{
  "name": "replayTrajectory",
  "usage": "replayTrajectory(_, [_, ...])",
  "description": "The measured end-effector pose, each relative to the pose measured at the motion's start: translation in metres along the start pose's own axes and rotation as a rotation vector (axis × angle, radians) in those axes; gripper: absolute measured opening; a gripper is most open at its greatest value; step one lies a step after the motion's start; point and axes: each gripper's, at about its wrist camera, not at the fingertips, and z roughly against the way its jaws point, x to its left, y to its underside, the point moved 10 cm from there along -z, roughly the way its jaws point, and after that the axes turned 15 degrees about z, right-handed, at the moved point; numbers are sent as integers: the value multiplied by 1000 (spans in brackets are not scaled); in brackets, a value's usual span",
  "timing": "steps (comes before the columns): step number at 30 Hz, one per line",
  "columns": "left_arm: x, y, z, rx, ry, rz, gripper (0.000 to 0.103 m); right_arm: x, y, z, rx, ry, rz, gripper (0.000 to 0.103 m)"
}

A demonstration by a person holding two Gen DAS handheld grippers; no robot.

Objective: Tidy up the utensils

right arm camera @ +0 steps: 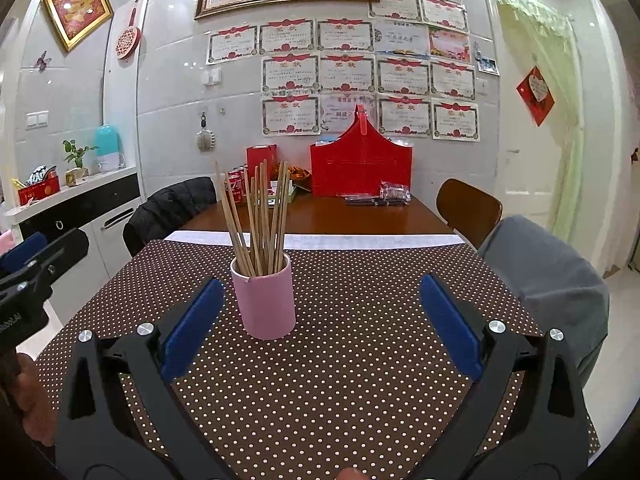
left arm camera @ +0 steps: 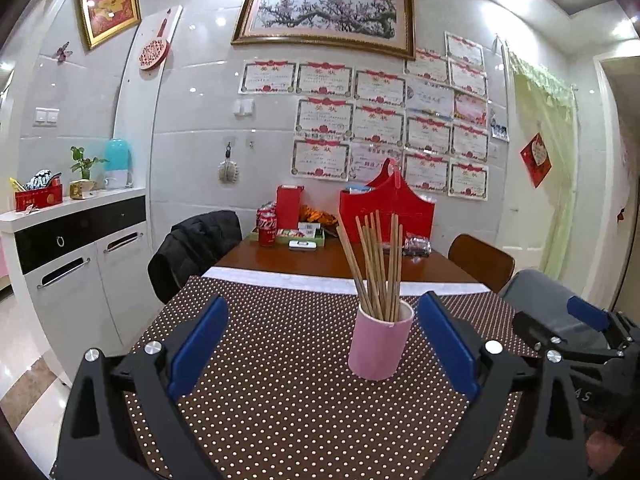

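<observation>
While both grippers hang low over the dotted cloth [left arm camera: 280, 400], neither holds anything. L gripper [left arm camera: 322, 346]: jaws spread wide, blue pads [left arm camera: 198, 344] well apart, nothing between them but cloth. R gripper [right arm camera: 320, 326]: same, jaws spread wide, empty.

Pink cup [left arm camera: 380, 344] stands upright on the cloth w/ a bunch of wooden chopsticks [left arm camera: 376, 264] in it, tips fanned out above the rim. In L wrist view the cup sits just ahead of the pads, nearer the R-side pad, not touching. In R wrist view the cup is ahead and just beside the L-side pad, apart from it.

R gripper also shows at the right edge of L view; L gripper shows at the left edge of R view.

Beyond the cloth: bare wood table [right arm camera: 328, 216], red bag [right arm camera: 360, 168], cola cans [left arm camera: 267, 228], a chair [right arm camera: 468, 208] on the right, dark jacket [left arm camera: 196, 248] over a chair on the left.
</observation>
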Motion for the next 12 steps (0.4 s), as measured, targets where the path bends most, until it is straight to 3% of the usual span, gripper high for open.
replayTrajectory(12, [-1, 4, -3, 19, -14, -20, 94, 6, -1, -1, -1, -15, 1, 97])
